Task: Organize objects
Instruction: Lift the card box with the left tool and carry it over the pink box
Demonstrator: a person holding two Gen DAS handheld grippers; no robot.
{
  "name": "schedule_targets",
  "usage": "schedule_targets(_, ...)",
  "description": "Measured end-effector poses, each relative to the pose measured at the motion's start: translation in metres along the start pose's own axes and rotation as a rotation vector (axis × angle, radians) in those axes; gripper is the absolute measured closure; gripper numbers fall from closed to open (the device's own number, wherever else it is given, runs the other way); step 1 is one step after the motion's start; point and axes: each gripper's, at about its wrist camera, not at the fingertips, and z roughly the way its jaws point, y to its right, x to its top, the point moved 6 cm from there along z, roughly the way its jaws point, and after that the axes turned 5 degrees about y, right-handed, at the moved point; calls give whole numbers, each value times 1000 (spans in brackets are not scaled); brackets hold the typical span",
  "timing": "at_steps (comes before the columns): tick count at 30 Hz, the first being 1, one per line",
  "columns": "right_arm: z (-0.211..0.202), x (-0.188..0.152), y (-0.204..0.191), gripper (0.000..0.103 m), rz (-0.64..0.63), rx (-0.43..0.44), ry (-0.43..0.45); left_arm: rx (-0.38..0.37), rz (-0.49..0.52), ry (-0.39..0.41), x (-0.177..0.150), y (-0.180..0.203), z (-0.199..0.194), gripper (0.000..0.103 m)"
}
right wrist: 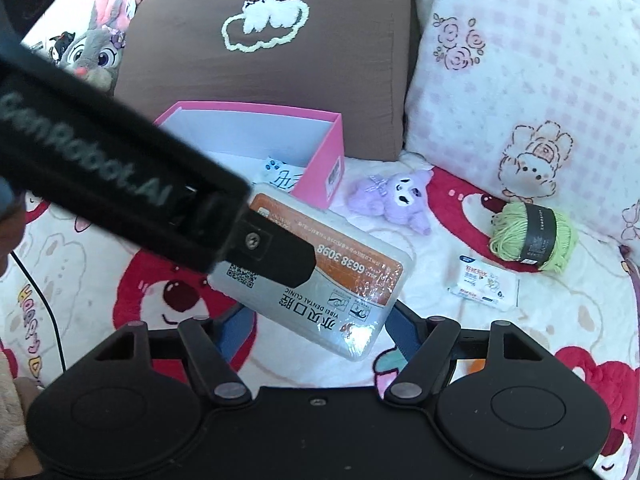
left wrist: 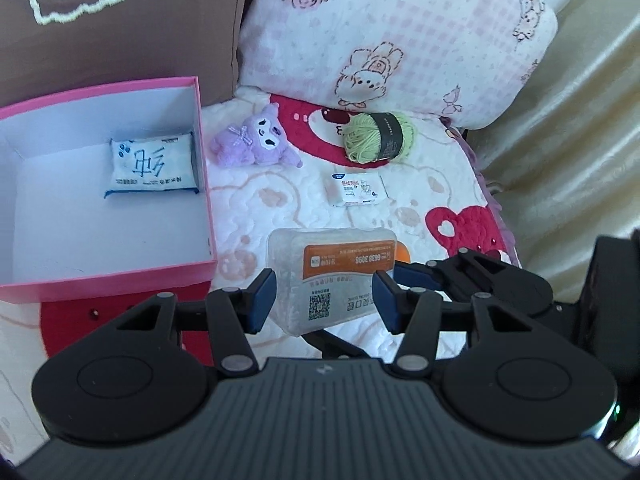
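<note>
**Grippers lifting a clear box together above the bed**

Both grippers are holding the clear plastic box (left wrist: 332,276) off the printed blanket (left wrist: 420,208) as I am steering from afar. I am seeing the left gripper (left wrist: 324,296) clamping its sides and the right gripper (right wrist: 320,326) pressing its pads against the ends. The pink box (left wrist: 208,184), with a tissue pack (left wrist: 154,166) lying inside, is sitting by the brown pillow (left wrist: 140,40).

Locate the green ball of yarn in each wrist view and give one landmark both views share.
Left wrist view: the green ball of yarn lies upper right of centre, on the blanket just below the pink checked pillow.
Right wrist view: the yarn sits at the right, again below that pillow.
Shared landmark: the purple plush toy, left of the yarn in both.
</note>
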Motion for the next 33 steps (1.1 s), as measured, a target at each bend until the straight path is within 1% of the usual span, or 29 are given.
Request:
schedule_targets(8,-17,10,-26,31,-55,21,8,35,26,17,-4,-8,-27,52)
schedule_targets(11,-22,15,-34,32,-78,25,18,32,24,31,-4,-14,-39,53)
schedule_targets(15,-27,24,-42,33,-92,34,23,15,-1,52,0,-23,-54,54)
schedule_targets(25,-35,43,-66,35,-176,56,43,10,-35,102,7,-49,-90,54)
schedule_targets(30,-33,58,-79,36,-176,97,56,26,-62,137,11,-68,-103,54)
schedule_targets(33,-32,68,-89,37,-194,117,80,42,-87,156,14,-84,-107,54)
